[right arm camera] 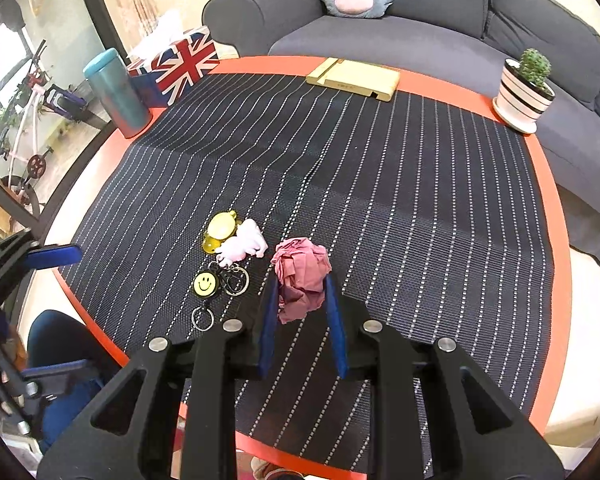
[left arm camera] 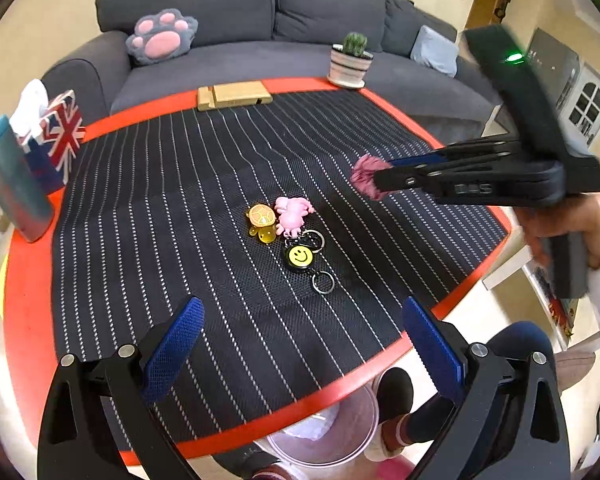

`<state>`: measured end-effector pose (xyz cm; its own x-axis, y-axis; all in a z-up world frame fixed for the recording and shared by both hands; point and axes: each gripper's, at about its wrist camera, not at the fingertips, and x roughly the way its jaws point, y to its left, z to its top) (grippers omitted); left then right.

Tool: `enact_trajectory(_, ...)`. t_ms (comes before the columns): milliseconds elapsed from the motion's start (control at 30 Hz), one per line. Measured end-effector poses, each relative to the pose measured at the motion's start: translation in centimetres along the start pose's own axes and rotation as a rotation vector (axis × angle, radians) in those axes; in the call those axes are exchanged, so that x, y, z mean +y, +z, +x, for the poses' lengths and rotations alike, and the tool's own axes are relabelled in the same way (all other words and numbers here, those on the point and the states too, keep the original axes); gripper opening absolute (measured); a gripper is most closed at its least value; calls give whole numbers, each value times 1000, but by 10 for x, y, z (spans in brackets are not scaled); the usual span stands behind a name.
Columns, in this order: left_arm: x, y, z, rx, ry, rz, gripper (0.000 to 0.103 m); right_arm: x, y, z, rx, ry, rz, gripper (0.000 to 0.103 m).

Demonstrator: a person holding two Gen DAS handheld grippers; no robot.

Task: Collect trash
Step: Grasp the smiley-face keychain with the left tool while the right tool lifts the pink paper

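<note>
A crumpled pink paper wad (right arm camera: 302, 276) is pinched between the blue pads of my right gripper (right arm camera: 303, 280), lifted a little above the striped mat. From the left wrist view the same wad (left arm camera: 366, 176) sticks out of the right gripper (left arm camera: 380, 180) over the mat's right side. My left gripper (left arm camera: 300, 320) is open over the near edge of the table with nothing between its fingers. A clear plastic bin (left arm camera: 324, 428) with white scraps in it stands on the floor below the table's near edge.
Keychains lie mid-mat: a yellow turtle (left arm camera: 262, 218), a pink figure (left arm camera: 294, 210), a smiley badge reel (left arm camera: 300, 256). At the table's rim (right arm camera: 552, 184) stand a flag-print tissue box (right arm camera: 176, 64), a teal tumbler (right arm camera: 116, 92), a wooden stand (right arm camera: 354, 78) and a potted cactus (right arm camera: 524, 88). A grey sofa (left arm camera: 236, 40) lies behind.
</note>
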<state>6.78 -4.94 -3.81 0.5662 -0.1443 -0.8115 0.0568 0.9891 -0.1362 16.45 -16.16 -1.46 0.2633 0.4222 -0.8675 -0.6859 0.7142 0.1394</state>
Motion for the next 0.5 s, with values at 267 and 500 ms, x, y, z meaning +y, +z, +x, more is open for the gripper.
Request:
enact_trajectory(267,0,17,37,46,47,-5,95,-11,-8,-7,-13,2,22,23)
enact_trajectory(500,-1,26,63,91,53,12,79,-19,-17,-7,-12,7,37,23)
